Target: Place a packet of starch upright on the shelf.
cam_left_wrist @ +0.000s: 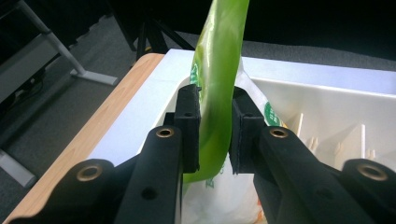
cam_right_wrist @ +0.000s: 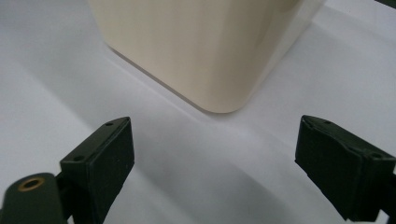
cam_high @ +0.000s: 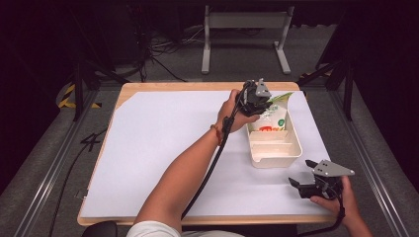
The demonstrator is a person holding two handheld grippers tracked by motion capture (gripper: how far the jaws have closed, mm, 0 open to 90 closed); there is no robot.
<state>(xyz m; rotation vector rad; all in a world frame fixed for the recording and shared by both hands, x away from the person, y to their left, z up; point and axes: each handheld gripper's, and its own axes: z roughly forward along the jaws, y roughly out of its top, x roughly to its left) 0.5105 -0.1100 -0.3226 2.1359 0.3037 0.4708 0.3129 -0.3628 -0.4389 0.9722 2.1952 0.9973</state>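
A cream plastic bin [cam_high: 275, 158] with inner dividers stands on the white sheet at the right of the table. A green and white snack bag [cam_high: 271, 116] sits in its far end. My left gripper [cam_high: 260, 101] is above that far end, shut on the bag's green top edge [cam_left_wrist: 215, 93], which runs up between the two pads. My right gripper [cam_high: 302, 174] rests low near the table's front right, open and holding nothing. In the right gripper view, its jaws stand wide apart, facing the bin's rounded near corner [cam_right_wrist: 219, 93].
The white sheet [cam_high: 163, 148] covers most of the wooden table [cam_high: 129, 90], with free room to the left of the bin. The left gripper's black cable [cam_high: 207, 173] trails along the forearm. A table frame [cam_high: 244, 34] and cables lie on the floor beyond.
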